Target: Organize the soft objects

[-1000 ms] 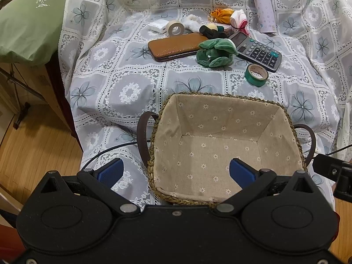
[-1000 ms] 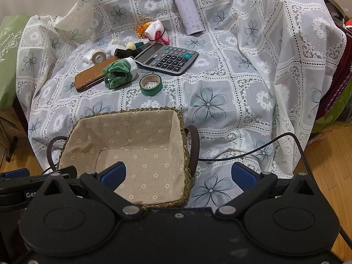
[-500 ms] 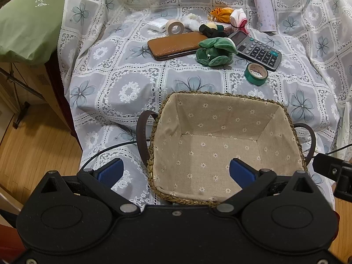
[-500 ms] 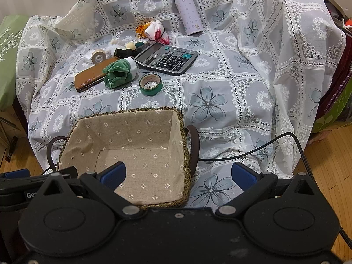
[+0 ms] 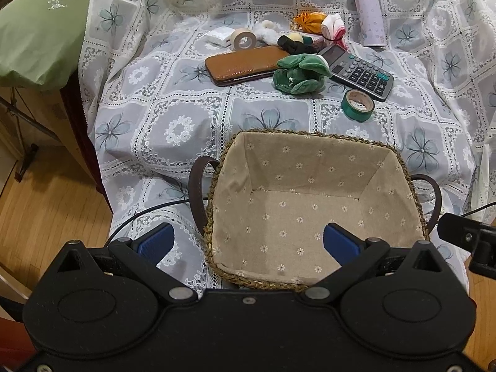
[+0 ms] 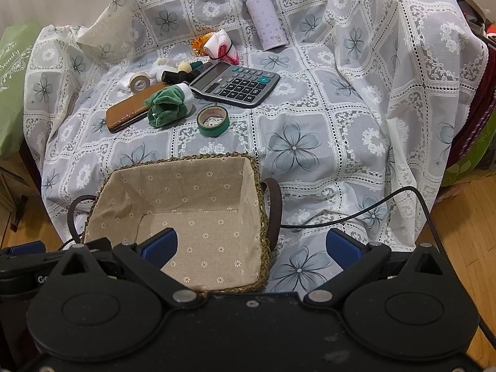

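A woven basket (image 5: 313, 138) (image 6: 186, 159) with flowered beige lining stands empty at the near edge of the lace-covered table. Behind it lies a green plush toy (image 5: 299, 74) (image 6: 167, 105). Farther back sit an orange cloth pouch (image 5: 308, 21) (image 6: 198, 43), a white and pink cloth bundle (image 5: 333, 26) (image 6: 221, 46) and a white fluffy piece (image 5: 268, 31) (image 6: 158, 65). My left gripper (image 5: 248, 243) hangs open over the basket's near left rim. My right gripper (image 6: 251, 246) is open over its near right rim. Neither holds anything.
Hard items lie among the soft ones: a brown case (image 5: 245, 65), a calculator (image 5: 359, 73) (image 6: 235, 82), a green tape roll (image 5: 358, 105) (image 6: 214, 121), a beige tape roll (image 5: 245, 38), a purple bottle (image 5: 369, 21) (image 6: 263, 15). A black cable (image 6: 356, 214) crosses the cloth. A green bag (image 5: 40, 31) is left.
Both grippers have crept slightly forward and the scene sits a little lower in view. Nothing on the table has moved, and both grippers stay open.
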### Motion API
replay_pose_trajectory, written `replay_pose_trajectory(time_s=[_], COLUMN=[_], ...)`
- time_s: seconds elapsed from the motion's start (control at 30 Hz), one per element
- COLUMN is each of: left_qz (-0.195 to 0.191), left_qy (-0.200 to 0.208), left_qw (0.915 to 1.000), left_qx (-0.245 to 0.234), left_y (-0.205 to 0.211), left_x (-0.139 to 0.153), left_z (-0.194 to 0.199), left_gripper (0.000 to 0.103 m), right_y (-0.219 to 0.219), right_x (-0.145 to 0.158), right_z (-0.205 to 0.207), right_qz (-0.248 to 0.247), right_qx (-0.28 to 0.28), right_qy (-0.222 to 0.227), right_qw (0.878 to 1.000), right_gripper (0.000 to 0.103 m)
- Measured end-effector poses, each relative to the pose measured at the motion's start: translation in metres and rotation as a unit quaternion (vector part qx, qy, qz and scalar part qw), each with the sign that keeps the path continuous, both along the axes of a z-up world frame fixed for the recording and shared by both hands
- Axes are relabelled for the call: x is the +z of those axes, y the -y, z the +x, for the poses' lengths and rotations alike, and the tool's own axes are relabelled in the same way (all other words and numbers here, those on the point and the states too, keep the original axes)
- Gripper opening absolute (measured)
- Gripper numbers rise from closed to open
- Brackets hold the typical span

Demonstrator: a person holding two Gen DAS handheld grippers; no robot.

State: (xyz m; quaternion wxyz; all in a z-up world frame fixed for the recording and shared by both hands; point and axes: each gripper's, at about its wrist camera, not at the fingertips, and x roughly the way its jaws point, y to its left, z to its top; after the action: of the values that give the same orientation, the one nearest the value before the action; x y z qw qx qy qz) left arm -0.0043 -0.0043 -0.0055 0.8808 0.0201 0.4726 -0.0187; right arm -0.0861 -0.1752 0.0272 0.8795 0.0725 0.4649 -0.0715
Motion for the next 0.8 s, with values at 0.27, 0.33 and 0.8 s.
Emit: replay_pose_trajectory(time_s=[0.27, 0.33, 0.8], left_qz=[-0.003, -0.004, -0.013], left_qy=[-0.003, -0.007, -0.006], left_qw=[1.0000, 0.9999, 0.9997], left_qx=[-0.004, -0.008, -0.020], left_y=[0.000, 0.001, -0.004], left_x=[-0.004, -0.005, -0.006], left_z=[0.008, 0.012, 0.057], left_gripper=[0.099, 0.099, 0.096], right_y=[0.008, 0.009, 0.007], right_x=[-0.009, -0.010, -0.021], right_z=[0.011, 0.015, 0.073], right_qz=[0.011, 0.012, 0.006], right_qx=[-0.009, -0.012, 0.010], right_qy=[-0.009, -0.008, -0.008], right_qw=[1.000, 1.000, 1.000], right_gripper=[0.102, 0.102, 0.089])
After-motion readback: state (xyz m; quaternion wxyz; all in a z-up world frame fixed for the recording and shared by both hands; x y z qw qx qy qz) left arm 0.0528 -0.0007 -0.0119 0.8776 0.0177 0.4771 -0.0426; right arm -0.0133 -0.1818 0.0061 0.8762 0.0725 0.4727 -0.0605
